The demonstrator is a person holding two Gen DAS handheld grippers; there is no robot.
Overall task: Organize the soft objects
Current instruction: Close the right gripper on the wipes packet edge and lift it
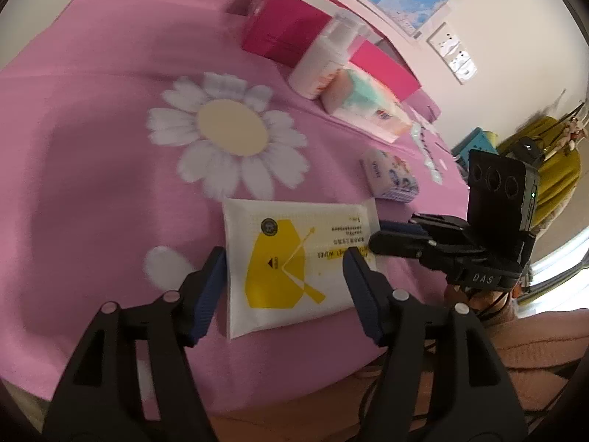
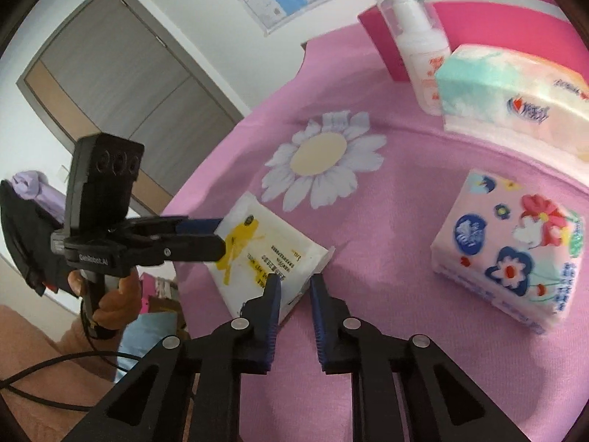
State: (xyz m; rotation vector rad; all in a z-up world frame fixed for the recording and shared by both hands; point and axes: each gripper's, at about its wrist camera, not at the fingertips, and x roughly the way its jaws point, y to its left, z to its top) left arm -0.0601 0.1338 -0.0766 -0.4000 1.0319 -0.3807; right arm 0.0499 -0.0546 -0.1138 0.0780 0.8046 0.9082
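Note:
A flat white wet-wipes pack with a yellow print lies on the pink daisy cloth near the front edge. My left gripper is open and hovers over it, with its fingers spread across the pack's left part. My right gripper has come in from the right with its jaws nearly together. They pinch the pack's near corner, whose sealed edge stands up a little. Each wrist view shows the other tool: my right gripper at the pack's right edge, my left gripper over its far end.
A small floral tissue pack lies right of the wipes. Behind it are a large tissue pack, a white pump bottle and magenta boxes. The cloth's front edge drops off just below the grippers. A hand holds the left tool.

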